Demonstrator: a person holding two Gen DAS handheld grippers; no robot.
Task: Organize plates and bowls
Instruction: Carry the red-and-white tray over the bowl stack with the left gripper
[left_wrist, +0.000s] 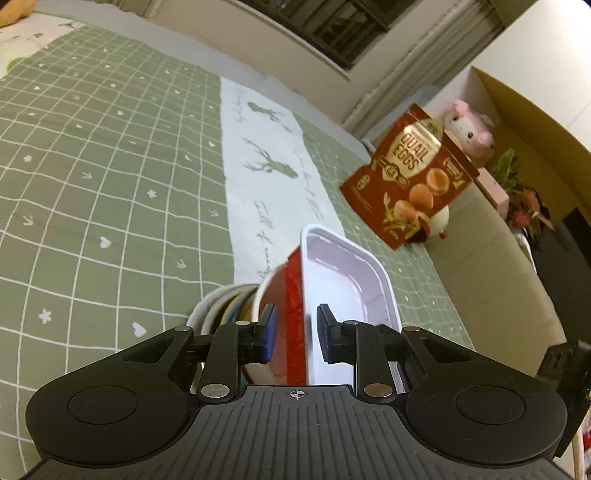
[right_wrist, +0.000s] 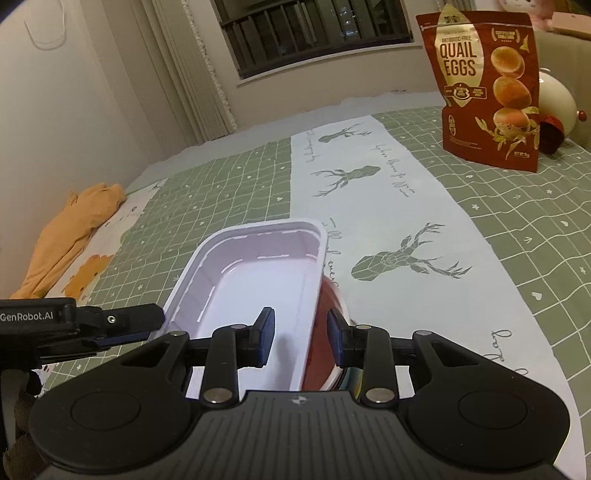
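A white rectangular tray (left_wrist: 343, 266) (right_wrist: 258, 266) sits tilted inside a red bowl (left_wrist: 286, 295) (right_wrist: 327, 350). The bowl rests on a stack of other bowls (left_wrist: 221, 306) on the green checked tablecloth (left_wrist: 92, 184). My left gripper (left_wrist: 295, 332) is shut across one side, one pad outside the red bowl and the other inside the tray. My right gripper (right_wrist: 301, 336) is shut the same way on the opposite side: one pad in the tray, one against the bowl. The left gripper (right_wrist: 147, 325) shows in the right wrist view at the tray's left rim.
A red bag of quail eggs (left_wrist: 410, 173) (right_wrist: 487, 85) stands beyond the stack, with a white round object (right_wrist: 554, 107) behind it. A white deer-print runner (right_wrist: 388, 206) crosses the cloth. An orange cloth (right_wrist: 74, 229) lies at the far left. A pink plush (left_wrist: 469, 125) sits past the table.
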